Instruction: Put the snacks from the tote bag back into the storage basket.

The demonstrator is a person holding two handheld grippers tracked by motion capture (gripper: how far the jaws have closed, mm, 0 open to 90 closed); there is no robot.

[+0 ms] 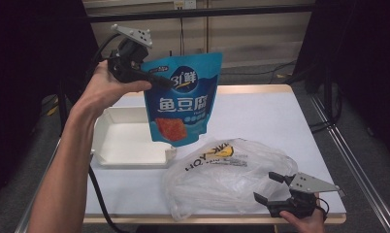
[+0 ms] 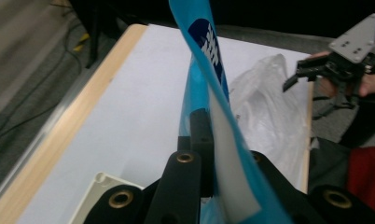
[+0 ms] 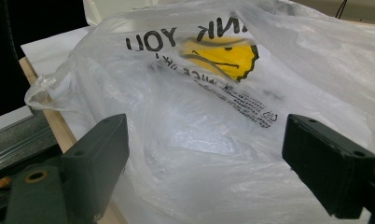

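Left gripper: raised above table's far-left area, jaws clamped on upper left edge of blue snack pouch. Pouch hangs upright in air, lower end over white tray, w/ orange food picture near bottom. Left gripper view: pouch edge pinched betw. the two black jaws.
Right gripper: low at table's near-right edge, jaws spread wide, nothing held, tips just beside clear plastic bag.
Bag: crumpled on white table, yellow smiley print; right gripper view shows it close ahead.
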